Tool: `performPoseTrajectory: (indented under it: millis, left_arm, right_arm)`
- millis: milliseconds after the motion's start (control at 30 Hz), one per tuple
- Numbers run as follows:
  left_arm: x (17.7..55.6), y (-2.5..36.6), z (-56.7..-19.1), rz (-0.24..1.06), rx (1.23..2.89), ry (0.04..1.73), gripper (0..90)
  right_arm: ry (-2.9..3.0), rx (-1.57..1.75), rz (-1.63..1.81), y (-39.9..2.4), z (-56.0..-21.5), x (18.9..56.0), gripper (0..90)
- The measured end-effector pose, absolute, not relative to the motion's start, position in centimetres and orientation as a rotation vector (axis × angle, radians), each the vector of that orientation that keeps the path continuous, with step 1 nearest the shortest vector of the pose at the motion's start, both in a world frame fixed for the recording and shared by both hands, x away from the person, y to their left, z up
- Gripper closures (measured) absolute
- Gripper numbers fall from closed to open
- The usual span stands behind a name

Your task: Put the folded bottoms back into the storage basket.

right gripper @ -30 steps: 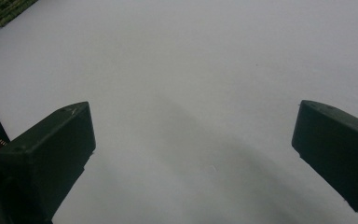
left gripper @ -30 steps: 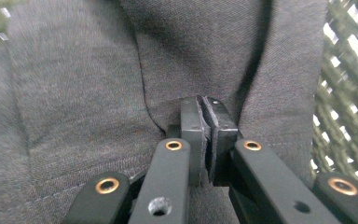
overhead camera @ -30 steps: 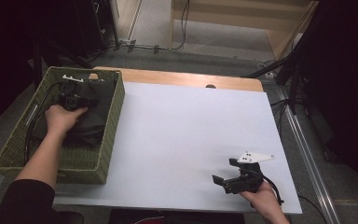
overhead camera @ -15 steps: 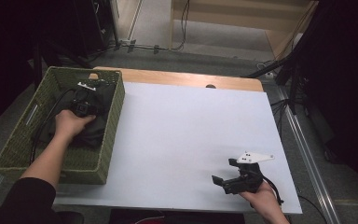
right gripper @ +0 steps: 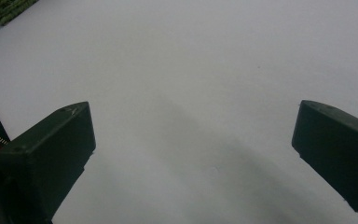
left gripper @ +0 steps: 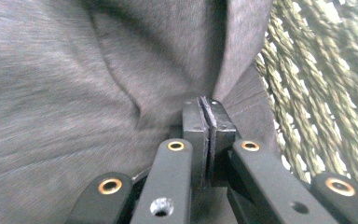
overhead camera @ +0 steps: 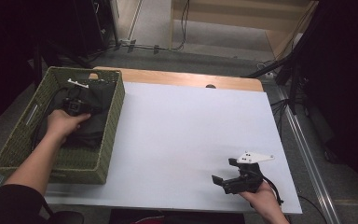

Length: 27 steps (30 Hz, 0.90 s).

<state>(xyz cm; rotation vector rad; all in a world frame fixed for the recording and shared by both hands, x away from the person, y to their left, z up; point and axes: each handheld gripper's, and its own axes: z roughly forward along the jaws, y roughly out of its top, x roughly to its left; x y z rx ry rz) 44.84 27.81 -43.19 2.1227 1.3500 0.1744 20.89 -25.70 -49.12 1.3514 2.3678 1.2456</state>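
High view: left hand-held gripper (overhead camera: 74, 106) is down in the green basket (overhead camera: 113, 122), jaws pinched on the dark grey cloth (left gripper: 74, 93); right hand-held gripper (overhead camera: 237, 179) waits wide open, well apart, over the white worktop (overhead camera: 182, 135).

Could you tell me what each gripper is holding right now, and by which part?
The left gripper is shut on a fold of the grey cloth inside the basket; the right gripper holds nothing.

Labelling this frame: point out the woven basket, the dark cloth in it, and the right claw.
woven basket (overhead camera: 115, 106): high view, on its right wall.
dark cloth (left gripper: 65, 70): left gripper view, on the grey fabric's flat fold.
right claw (overhead camera: 224, 180): high view, midway between its open fingertips.
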Motion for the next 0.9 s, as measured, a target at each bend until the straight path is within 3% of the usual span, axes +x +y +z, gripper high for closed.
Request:
performPoseTrajectory:
  millis: [167,267,533,633,900]
  left_arm:
    - [44.1,30.3,-42.2,0.267,2.059,1.370,88.1]
    - [43.9,31.2,-42.8,0.249,2.041,1.393,88.2]
    - [43.8,30.4,-46.1,0.154,2.058,1.422,90.0]
    - [43.5,29.8,-46.3,0.226,2.113,1.375,90.0]
    - [43.4,29.5,-46.5,0.189,2.115,1.368,90.0]
  right_arm:
    - [2.367,1.354,1.246,-25.8,-49.1,20.9,0.0]
    - [2.366,1.347,1.258,-25.7,-49.1,20.9,0.0]
    - [2.356,1.349,1.252,-25.8,-49.0,20.8,0.0]
    - [2.357,1.351,1.251,-25.8,-49.0,20.8,0.0]
    - [2.370,1.340,1.246,-25.7,-49.1,20.8,0.0]
